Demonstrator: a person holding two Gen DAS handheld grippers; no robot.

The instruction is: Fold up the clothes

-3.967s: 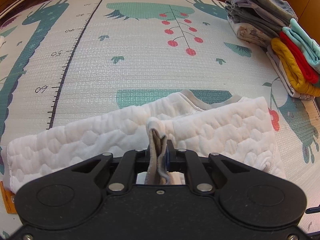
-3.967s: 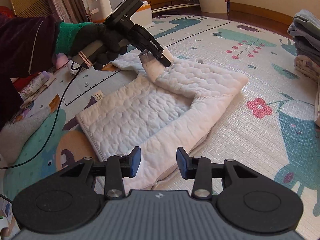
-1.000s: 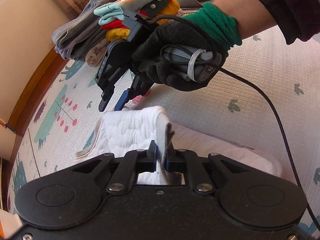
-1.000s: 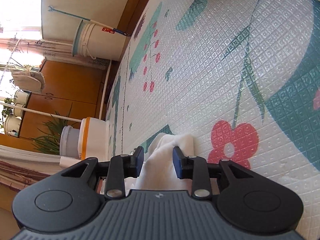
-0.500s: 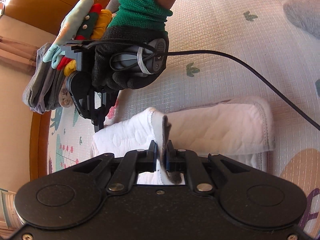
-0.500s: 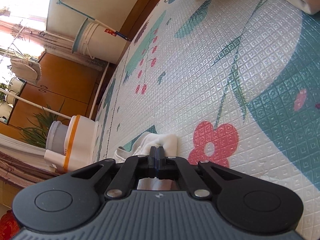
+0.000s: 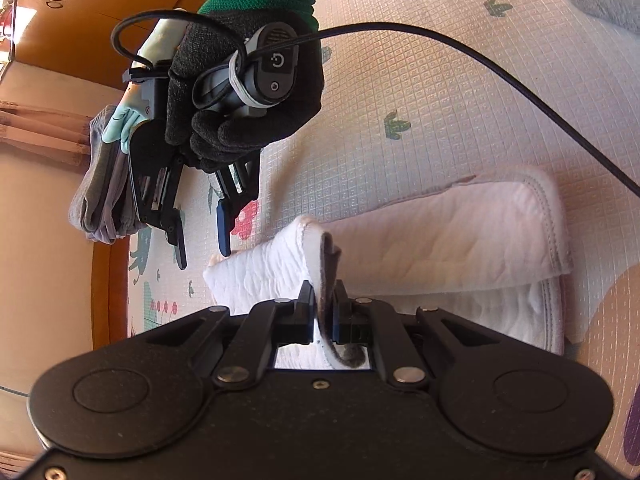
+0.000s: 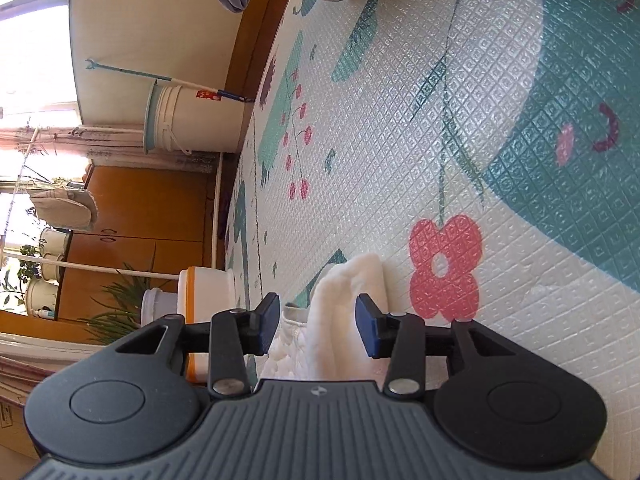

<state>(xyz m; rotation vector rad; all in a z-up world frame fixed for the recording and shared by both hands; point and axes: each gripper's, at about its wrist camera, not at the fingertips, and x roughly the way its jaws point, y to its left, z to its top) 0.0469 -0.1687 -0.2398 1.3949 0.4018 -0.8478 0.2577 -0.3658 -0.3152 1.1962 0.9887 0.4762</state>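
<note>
**Two grippers, one fold in hand**

One white quilted garment (image 7: 460,220) lies doubled on the play mat (image 7: 420,80) — the left gripper (image 7: 324,316) pinches its raised edge, the right gripper (image 8: 316,320) gapes wide beside a corner. Best to lay that edge down flush — hems matched.

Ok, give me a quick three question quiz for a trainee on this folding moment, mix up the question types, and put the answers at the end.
1. True or false: the left gripper is shut on the white quilted garment.
2. Multiple choice: the right gripper is A) open, with a fold of the garment between its fingers; B) shut on the garment; C) holding a grey sock.
3. Fill in: on the play mat, right beside the garment's edge, is a printed red ____.

Key: 1 true. 2 A. 3 flower.
</note>
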